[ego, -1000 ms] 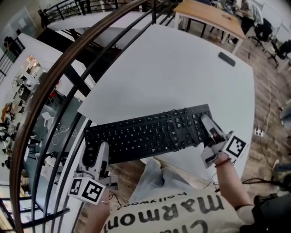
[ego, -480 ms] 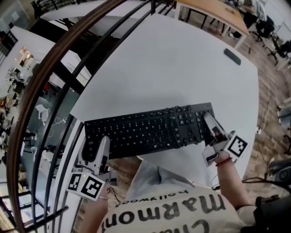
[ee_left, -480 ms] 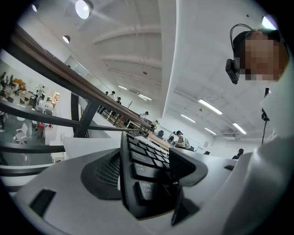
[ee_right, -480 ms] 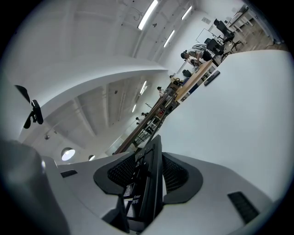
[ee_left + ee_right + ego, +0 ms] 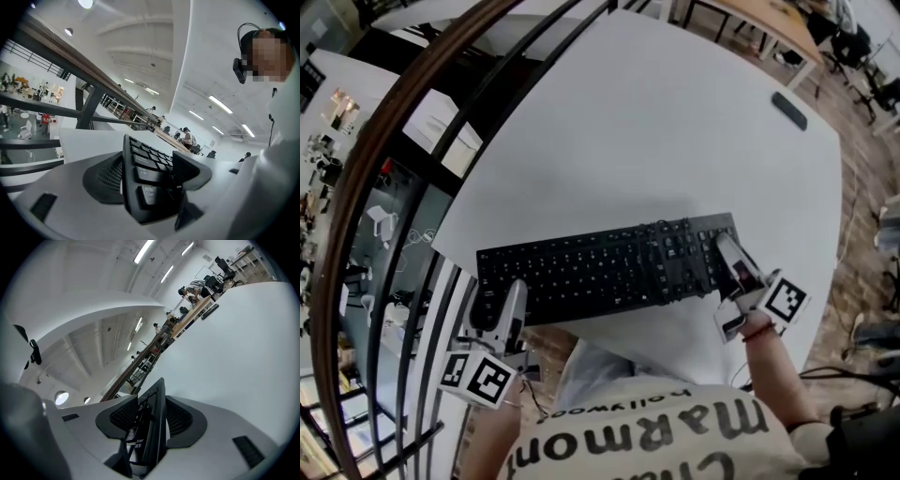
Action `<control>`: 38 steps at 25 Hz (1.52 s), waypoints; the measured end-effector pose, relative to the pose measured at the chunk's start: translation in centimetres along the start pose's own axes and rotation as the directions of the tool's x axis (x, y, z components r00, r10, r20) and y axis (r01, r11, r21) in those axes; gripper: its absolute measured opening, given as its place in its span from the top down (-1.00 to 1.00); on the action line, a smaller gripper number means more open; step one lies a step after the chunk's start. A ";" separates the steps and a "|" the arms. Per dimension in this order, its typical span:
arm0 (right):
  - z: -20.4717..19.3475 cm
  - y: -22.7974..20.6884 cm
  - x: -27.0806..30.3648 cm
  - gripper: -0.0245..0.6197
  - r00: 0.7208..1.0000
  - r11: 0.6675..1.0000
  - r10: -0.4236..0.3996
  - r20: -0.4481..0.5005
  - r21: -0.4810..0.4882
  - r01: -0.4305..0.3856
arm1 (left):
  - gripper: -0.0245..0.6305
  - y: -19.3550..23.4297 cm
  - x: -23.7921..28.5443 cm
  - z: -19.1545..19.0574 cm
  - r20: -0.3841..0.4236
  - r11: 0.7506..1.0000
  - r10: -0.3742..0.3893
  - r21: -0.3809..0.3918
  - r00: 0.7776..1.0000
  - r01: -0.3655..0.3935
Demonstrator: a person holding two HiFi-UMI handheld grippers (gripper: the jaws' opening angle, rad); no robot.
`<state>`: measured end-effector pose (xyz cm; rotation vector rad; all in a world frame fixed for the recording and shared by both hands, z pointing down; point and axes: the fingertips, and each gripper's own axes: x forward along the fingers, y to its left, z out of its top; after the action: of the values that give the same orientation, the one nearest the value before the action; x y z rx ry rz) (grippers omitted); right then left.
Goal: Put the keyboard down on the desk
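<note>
1. Grips the black keyboard (image 5: 609,272) by both short ends, keys up, long side running left to right across the head view.
2. Clamps the keyboard's left end in the left gripper (image 5: 500,302); in the left gripper view, shows both pads pressed on it, one on the key face, one on the underside.
3. Clamps the right end in the right gripper (image 5: 734,269); in the right gripper view, shows the keyboard edge-on, wedged between both pads, jaws standing fairly wide round it.
4. Places the keyboard across the near edge of the white desk (image 5: 656,131), right part over the desktop, near-left part overhanging the edge beside the railing (image 5: 403,159).
5. Cannot confirm contact between keyboard and desktop from any view.
6. Shows a black cable (image 5: 657,265) looped across the keys, right of centre.
7. Records a small dark flat object (image 5: 788,110) at the desk's far right, well apart from the keyboard.
</note>
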<state>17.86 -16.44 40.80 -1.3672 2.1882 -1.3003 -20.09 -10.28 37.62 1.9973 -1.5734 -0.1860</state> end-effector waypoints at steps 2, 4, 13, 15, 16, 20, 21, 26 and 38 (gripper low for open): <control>0.3 0.3 -0.3 0.34 1.000 1.000 -0.020 -0.001 0.005 0.020 | -0.01 -0.3 0.1 0.5 -0.008 1.000 -0.004 -0.004 1.000 0.004; -0.1 0.0 -0.4 0.34 0.999 0.999 -0.032 0.000 -0.005 0.032 | -0.01 0.1 0.2 0.1 -0.013 1.000 -0.011 -0.007 1.000 0.010; 0.9 1.9 -1.3 0.34 0.999 0.999 -0.039 0.009 -0.003 0.039 | -0.01 -1.3 -0.2 2.3 -0.008 1.000 -0.025 -0.003 1.000 0.025; 0.6 1.6 -1.1 0.34 0.999 0.999 -0.037 0.002 -0.006 0.037 | -0.01 -1.1 -0.1 1.9 -0.014 1.000 -0.021 0.002 1.000 0.021; 0.4 1.4 -0.9 0.34 0.999 0.999 -0.036 -0.004 -0.008 0.036 | -0.01 -0.9 -0.1 1.7 -0.017 1.000 -0.019 0.002 1.000 0.019; -0.5 0.4 -0.2 0.34 0.998 0.998 -0.053 -0.027 0.014 0.054 | -0.01 -0.2 0.3 1.3 -0.033 1.000 -0.006 -0.002 0.999 0.006; -0.7 0.2 -0.2 0.34 0.998 0.998 -0.061 -0.032 0.021 0.062 | -0.01 -0.1 0.4 1.2 -0.039 1.000 -0.003 -0.003 0.999 0.003; -1.4 -0.7 -0.1 0.34 0.994 0.995 -0.089 -0.064 0.028 0.091 | -0.01 0.1 0.3 1.0 -0.054 1.000 0.013 -0.010 0.998 -0.013; -1.6 -1.2 -0.1 0.34 0.989 0.992 -0.118 -0.087 0.034 0.121 | -0.01 0.5 0.8 0.7 -0.062 0.999 0.010 -0.040 0.998 -0.012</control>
<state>17.64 -15.69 42.62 -1.4738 2.1510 -1.4613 -20.55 -11.29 37.48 1.9446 -1.5300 -0.1492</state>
